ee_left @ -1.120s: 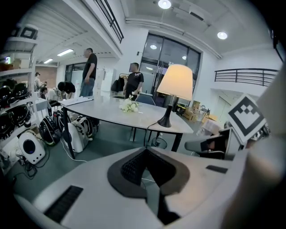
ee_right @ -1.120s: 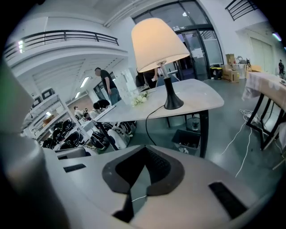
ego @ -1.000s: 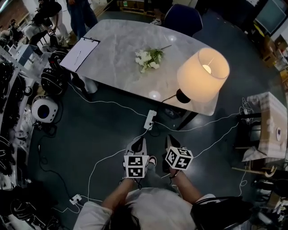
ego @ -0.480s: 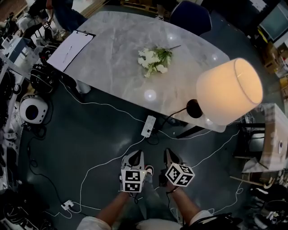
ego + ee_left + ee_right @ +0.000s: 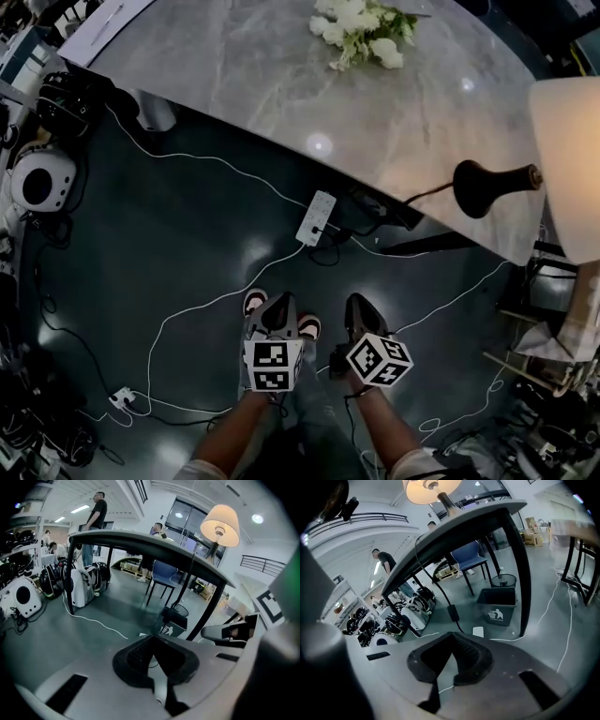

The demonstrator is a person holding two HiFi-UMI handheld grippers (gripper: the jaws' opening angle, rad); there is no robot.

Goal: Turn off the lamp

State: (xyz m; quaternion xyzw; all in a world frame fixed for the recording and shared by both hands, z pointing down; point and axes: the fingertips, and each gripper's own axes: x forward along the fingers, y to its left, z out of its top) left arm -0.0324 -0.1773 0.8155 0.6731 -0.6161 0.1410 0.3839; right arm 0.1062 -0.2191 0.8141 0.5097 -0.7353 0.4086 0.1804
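Dark floor (image 5: 169,272) below; grey marbled desk (image 5: 234,75) across upper frame. Lamp (image 5: 562,141): lit, at desk's right end, far right of frame, cord (image 5: 427,195) running off the edge. Inline switch (image 5: 452,612) on hanging cord, centre of right claw view: small, stiff, probably the place to pinch. Shade (image 5: 220,524) likely light and dentable, stand (image 5: 483,187) likely tippy. Left claw (image 5: 279,307) and right claw (image 5: 361,309), lower centre: jaws pressed together, nothing held, well apart from lamp.

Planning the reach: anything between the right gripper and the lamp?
The table. The right gripper, shut and empty, sits below its top; the lamp stands on it, so a straight reach for the base would likely meet the table's edge.
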